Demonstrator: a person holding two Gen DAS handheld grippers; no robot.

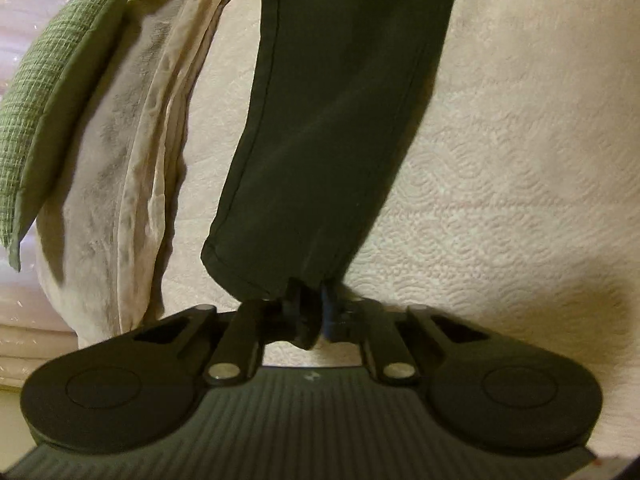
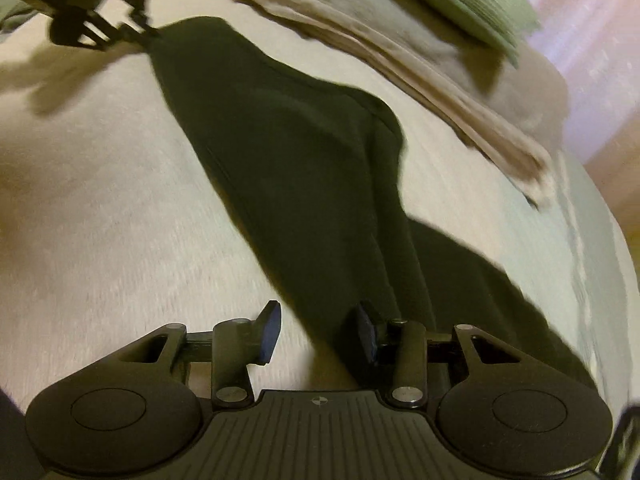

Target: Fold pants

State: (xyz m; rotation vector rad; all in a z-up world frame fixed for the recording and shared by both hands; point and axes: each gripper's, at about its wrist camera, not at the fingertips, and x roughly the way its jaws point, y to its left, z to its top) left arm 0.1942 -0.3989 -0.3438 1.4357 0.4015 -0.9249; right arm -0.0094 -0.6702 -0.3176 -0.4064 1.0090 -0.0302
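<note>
pants: dark green pants (image 1: 332,120) lie stretched on the pale quilted bedspread (image 1: 500,200); in the left wrist view one flat leg panel runs up out of frame, seams straight, hem at the bottom; looks like the legs lie one on the other, cannot confirm
left gripper: left gripper (image 1: 310,312) clenched on the hem corner of the pants; cloth bunched between the pads, hem pulled toward the camera; in the right wrist view it shows far off at the cloth's end (image 2: 150,36), pinching it
right gripper: right gripper (image 2: 316,332) released, fingers apart; pants cloth (image 2: 304,184) runs between and under them, pads not pressing on it; nothing grasped; frame motion-blurred
waist end: wider part of the garment near the right gripper, one ridge of raised cloth down the middle, a flap spilling to the right; exact layering unclear from blur
surroundings: beige folded fabric (image 1: 160,140) and a green checked cushion (image 1: 52,100) beside the pants, apart from them
done: garment laid out long and fairly flat; one end secured by the left gripper
left: no crosswise fold visible yet; judged early to middle; right gripper must take hold at its end; then hem end brought over to waist end; then smoothing
risk: single-corner pinch may let the hem skew when lifted
</note>
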